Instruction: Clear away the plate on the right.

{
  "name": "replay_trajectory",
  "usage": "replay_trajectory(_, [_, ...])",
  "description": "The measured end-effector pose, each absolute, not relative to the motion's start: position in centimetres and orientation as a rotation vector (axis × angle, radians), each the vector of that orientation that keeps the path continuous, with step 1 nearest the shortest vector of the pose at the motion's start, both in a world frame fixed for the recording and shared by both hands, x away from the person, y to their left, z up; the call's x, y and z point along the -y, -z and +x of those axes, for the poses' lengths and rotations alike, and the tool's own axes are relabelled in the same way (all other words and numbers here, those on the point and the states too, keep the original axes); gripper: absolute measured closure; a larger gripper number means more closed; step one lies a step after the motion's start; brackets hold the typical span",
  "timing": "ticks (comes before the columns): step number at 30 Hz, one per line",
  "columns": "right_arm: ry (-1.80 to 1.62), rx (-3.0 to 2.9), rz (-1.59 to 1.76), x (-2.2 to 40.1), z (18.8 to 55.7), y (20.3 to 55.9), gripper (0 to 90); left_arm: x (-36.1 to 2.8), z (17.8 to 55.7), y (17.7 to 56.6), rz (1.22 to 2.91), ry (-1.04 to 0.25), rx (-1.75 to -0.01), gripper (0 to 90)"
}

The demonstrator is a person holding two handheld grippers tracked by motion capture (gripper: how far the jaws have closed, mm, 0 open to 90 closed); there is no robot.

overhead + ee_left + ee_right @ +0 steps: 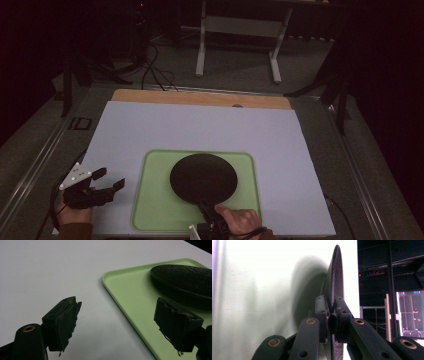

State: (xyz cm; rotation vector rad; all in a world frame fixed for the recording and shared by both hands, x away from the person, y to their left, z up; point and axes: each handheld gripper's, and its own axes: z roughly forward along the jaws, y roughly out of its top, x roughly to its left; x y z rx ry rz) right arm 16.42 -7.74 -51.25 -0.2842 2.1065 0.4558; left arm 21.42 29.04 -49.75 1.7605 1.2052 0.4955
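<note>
The right tongs (209, 212) are pinching the near rim of a round black plate (203, 177), which sits over a pale green tray (155, 200) on the white desk (200, 125). From above, the plate reads as a flat dark disc covering the middle of the tray, with the person's right hand (242, 220) wrapped around the tool just behind the rim. The right gripper view adds what the overhead cannot: the plate (336, 277) seen edge-on, thin and textured, with the two jaws of the tongs (331, 312) pressed against either face of it. Whether the plate's far edge rests on the tray I cannot tell from here.

The left tongs (110, 179) are spread wide with nothing between them, off to the left of the tray, over bare desk. The left hand (75, 212) grips them from behind. The left gripper view shows the worn, ragged pads (65, 320) of those tongs (120, 323), the tray's corner (125, 290) just ahead and to one side, and the plate's rough underside (185, 277) raised a little above the tray surface, which the high view does not make plain.
</note>
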Motion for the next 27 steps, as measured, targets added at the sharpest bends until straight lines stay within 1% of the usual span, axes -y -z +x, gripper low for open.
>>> replay_trajectory(9, [-0.486, -2.166, -0.291, 7.4, 16.1, 52.3, 84.0, -29.1, 21.4, 49.7, 1.760, -0.497, -1.204, 19.0])
replay_trajectory(14, [-0.499, -2.221, -0.275, 7.6, 16.3, 52.6, 81.1, -29.1, 21.4, 49.7, 1.760, -0.497, -1.203, 18.9])
replay_trajectory(17, [-0.505, -2.258, -0.282, 7.6, 16.4, 53.1, 77.1, -29.1, 21.4, 49.7, 1.760, -0.497, -1.205, 19.0])
replay_trajectory(19, [-0.506, -2.274, -0.289, 7.7, 16.4, 53.5, 77.4, -29.1, 21.4, 49.7, 1.760, -0.497, -1.204, 19.0])
replay_trajectory(21, [-0.533, -2.281, -0.278, 7.7, 16.3, 53.3, 76.6, -29.0, 21.4, 49.8, 1.760, -0.497, -1.206, 19.0])
replay_trajectory(22, [-0.554, -2.292, -0.263, 7.7, 16.3, 53.1, 74.8, -29.0, 21.4, 49.8, 1.762, -0.497, -1.206, 19.0])
replay_trajectory(27, [-0.602, -2.314, -0.253, 7.8, 16.4, 52.6, 73.3, -29.1, 21.4, 49.7, 1.760, -0.497, -1.206, 19.0])
